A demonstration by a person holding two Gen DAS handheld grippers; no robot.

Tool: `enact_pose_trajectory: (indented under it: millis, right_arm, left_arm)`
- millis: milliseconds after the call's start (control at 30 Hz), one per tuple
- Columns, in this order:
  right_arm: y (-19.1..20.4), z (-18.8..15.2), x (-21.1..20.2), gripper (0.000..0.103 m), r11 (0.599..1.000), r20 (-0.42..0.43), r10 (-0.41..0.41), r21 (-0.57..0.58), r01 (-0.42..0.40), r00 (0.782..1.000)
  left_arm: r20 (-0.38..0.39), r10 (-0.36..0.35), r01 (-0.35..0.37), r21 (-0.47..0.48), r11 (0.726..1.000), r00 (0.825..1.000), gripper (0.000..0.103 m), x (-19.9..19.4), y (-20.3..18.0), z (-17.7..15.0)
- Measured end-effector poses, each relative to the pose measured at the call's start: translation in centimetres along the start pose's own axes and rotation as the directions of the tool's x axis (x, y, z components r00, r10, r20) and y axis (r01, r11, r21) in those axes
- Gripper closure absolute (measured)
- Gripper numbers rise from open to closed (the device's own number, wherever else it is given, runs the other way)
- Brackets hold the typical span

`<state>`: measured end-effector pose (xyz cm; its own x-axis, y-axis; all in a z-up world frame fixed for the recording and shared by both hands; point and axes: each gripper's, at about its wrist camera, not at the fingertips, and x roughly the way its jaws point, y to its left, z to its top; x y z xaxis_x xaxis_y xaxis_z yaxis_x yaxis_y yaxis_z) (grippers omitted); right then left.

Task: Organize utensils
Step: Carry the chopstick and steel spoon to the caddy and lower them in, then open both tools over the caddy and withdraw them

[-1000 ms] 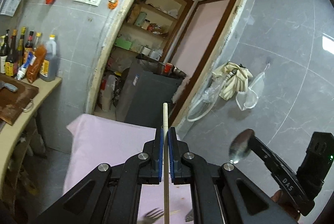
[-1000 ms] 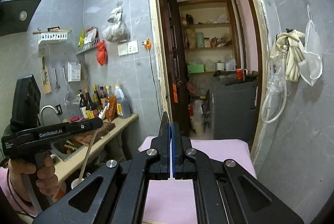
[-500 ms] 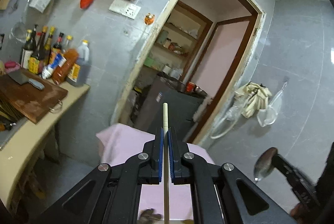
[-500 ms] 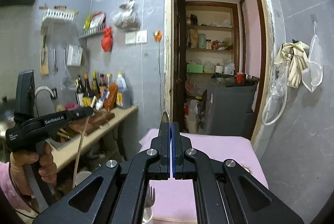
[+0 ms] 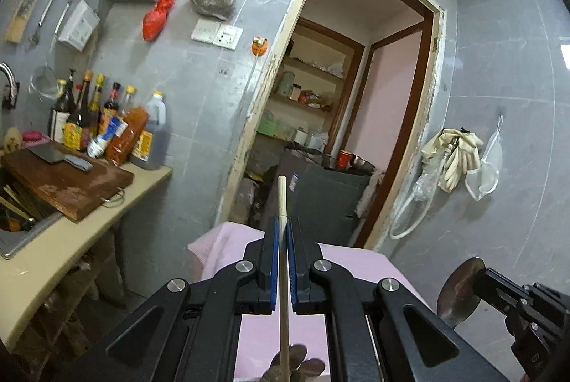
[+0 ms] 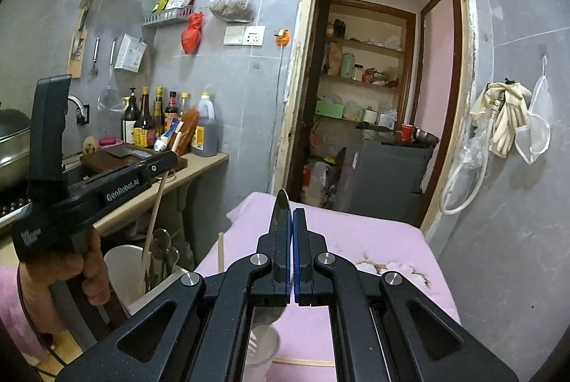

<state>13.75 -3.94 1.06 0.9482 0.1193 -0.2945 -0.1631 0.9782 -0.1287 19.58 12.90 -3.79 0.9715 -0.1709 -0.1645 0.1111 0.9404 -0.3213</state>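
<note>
Left gripper point(image 5: 281, 261) is clamping a chopstick point(image 5: 282, 204); right gripper point(image 6: 289, 253) is gripping a spoon point(image 6: 280, 207) (edge-on), above the pink table point(image 6: 374, 239).

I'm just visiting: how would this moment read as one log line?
left gripper: shut on chopstick | right gripper: shut on spoon | white cup: below chopstick

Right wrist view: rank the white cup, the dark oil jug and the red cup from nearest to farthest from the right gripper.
From the right gripper:
1. White cup, lower left, beside the table.
2. Dark oil jug, left, on the counter.
3. Red cup, through the doorway, right of centre.
</note>
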Motion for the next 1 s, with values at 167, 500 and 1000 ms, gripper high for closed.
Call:
enact_pose_trajectory:
  millis: [167,500,1000]
  right_arm:
    - [0.8,-1.0,-0.2,0.102,1.000,-0.007,0.019,-0.020,-0.019,1.000]
    - [0.1,-2.4,0.1,0.101,0.997,-0.056,0.075,0.027,-0.074,0.996]
    - [-1.7,-2.0,-1.2,0.087,0.991,-0.034,0.077,0.115,-0.073,0.996]
  left_arm:
    - [0.010,0.006,-0.006,0.063,0.998,1.000,0.098,-1.2,-0.8,-0.7]
    - [-0.073,0.021,-0.014,0.098,0.995,0.997,0.098,-2.0,-0.8,-1.9]
    - [-0.196,-0.002,0.023,0.104,0.994,0.981,0.090,-3.3,-1.5,-1.5]
